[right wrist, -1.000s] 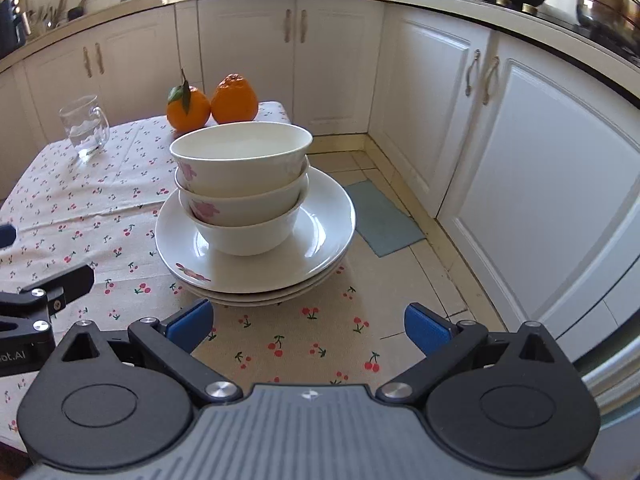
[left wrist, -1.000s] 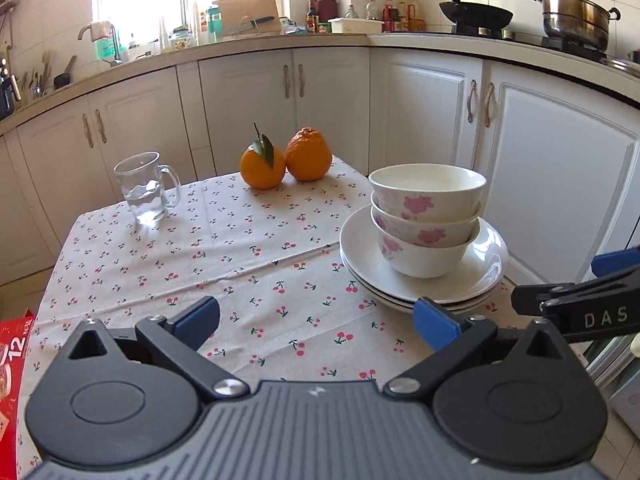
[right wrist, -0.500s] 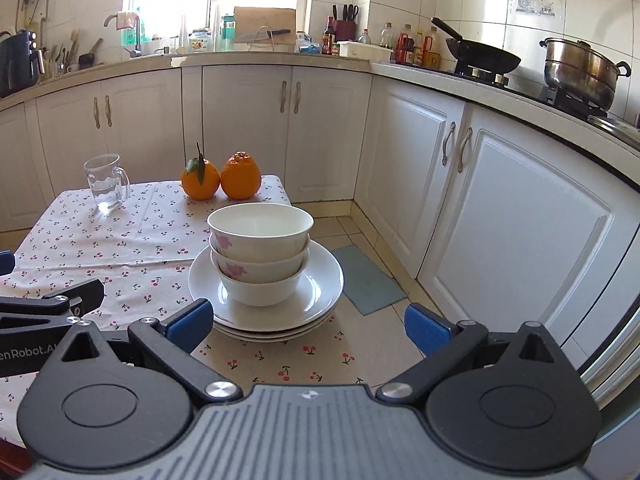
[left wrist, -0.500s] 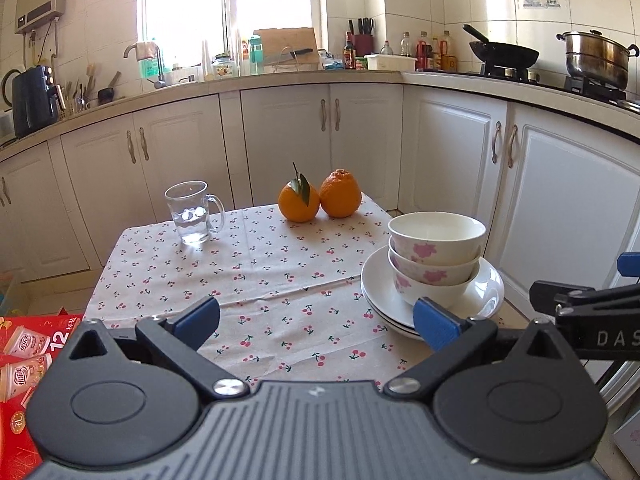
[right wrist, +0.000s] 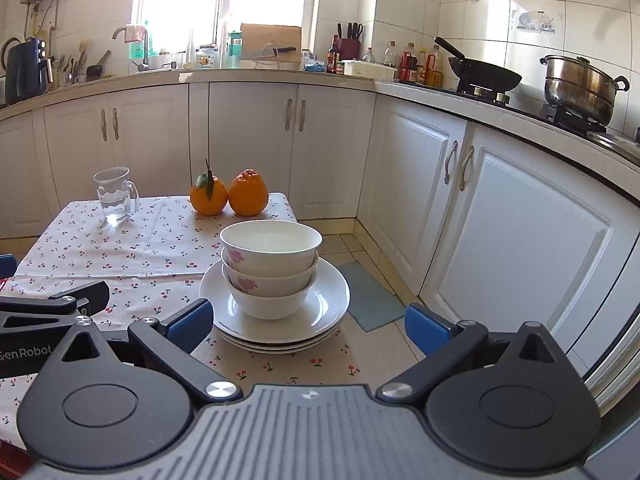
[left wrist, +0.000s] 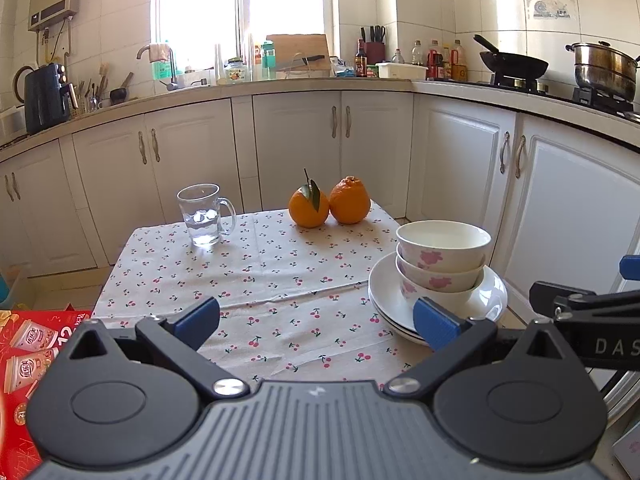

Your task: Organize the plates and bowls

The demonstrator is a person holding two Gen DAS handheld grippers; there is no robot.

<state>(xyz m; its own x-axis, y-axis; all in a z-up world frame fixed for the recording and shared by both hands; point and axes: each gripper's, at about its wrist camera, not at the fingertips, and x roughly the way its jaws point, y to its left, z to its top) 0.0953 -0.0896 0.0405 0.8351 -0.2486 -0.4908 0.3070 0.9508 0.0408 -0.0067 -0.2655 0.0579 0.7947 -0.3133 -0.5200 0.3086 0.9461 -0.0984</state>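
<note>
Left wrist: our left gripper (left wrist: 316, 322) is spread wide, holding nothing; three stacked bowls (left wrist: 442, 264) sit on piled plates (left wrist: 494, 294) at the table's (left wrist: 280, 276) right edge | Right wrist: our right gripper (right wrist: 308, 326) gapes empty, bowls (right wrist: 270, 266) and plates (right wrist: 328, 304) just ahead.

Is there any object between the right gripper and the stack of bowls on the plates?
Nothing visible stands between them. The right gripper is open and faces the stack of bowls on the plates directly. The glass mug and the two oranges sit farther back on the table, behind the stack.
</note>
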